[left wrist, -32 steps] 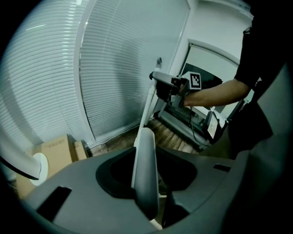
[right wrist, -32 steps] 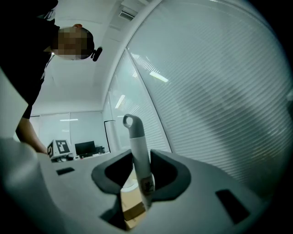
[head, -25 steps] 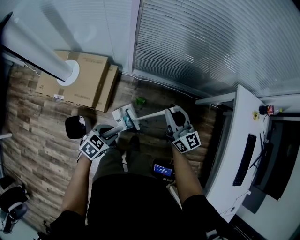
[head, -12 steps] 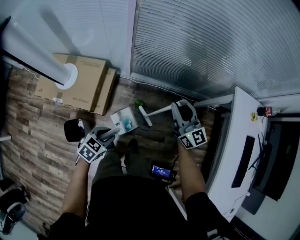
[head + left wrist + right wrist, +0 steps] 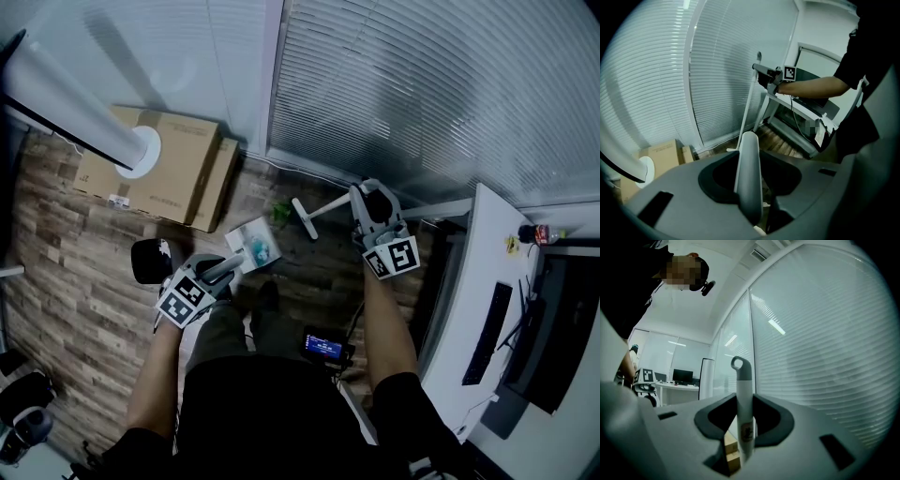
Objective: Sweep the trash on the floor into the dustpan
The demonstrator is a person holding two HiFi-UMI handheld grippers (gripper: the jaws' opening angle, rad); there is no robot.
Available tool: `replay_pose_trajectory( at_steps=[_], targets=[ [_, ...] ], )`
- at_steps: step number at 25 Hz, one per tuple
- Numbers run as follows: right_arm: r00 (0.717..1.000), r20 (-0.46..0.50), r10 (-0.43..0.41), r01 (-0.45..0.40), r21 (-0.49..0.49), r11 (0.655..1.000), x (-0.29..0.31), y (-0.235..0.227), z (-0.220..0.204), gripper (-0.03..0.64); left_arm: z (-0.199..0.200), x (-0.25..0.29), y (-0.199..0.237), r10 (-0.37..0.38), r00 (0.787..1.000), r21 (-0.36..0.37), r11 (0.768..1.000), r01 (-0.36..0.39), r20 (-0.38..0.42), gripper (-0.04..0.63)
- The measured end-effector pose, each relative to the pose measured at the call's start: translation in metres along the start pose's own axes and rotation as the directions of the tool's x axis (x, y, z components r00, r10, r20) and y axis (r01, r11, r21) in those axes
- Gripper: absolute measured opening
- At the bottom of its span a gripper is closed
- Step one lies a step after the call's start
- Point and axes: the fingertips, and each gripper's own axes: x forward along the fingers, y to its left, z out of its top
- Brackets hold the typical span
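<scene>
Dustpan (image 5: 253, 242) sits on the floor (image 5: 84, 281) just ahead of the feet, pale, with teal bits inside; left claw (image 5: 223, 272) is pinching its white handle. Past its far-right corner, near the floor's edge under the blinds, a small green scrap (image 5: 279, 210) lies just beside the broom head (image 5: 303, 217), on the pan side. Broom handle runs rightward to the right claw (image 5: 364, 199), clamped on it, so I'd say the right hand makes the stroke, back toward the pan.

The right gripper (image 5: 743, 425) clamps its jaws on a white handle (image 5: 743, 392), grey loop uppermost; probably cardboard (image 5: 732, 453) below.
</scene>
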Motion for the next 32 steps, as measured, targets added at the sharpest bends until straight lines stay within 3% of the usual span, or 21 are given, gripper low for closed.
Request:
replay_pose_trajectory(
  at_steps=[16, 23, 32],
  targets=[
    [0.999, -0.035, 0.029, -0.03, -0.044, 0.999, 0.044, -0.004, -0.053, 0.104, -0.012, -0.004, 0.009, 0.026, 1.0, -0.054, 0.998, -0.027, -0.013, 0.123],
    [0.993, -0.033, 0.114, -0.113, 0.034, 0.993, 0.052, 0.039, -0.074, 0.109, -0.011, 0.0, 0.005, 0.009, 1.0, -0.075, 0.997, -0.006, 0.028, 0.121],
    [0.97, -0.012, 0.243, -0.237, 0.171, 0.956, 0.036, 0.101, -0.078, 0.123, -0.012, -0.001, 0.005, -0.01, 0.999, -0.111, 0.994, 0.016, 0.05, 0.121]
  ],
)
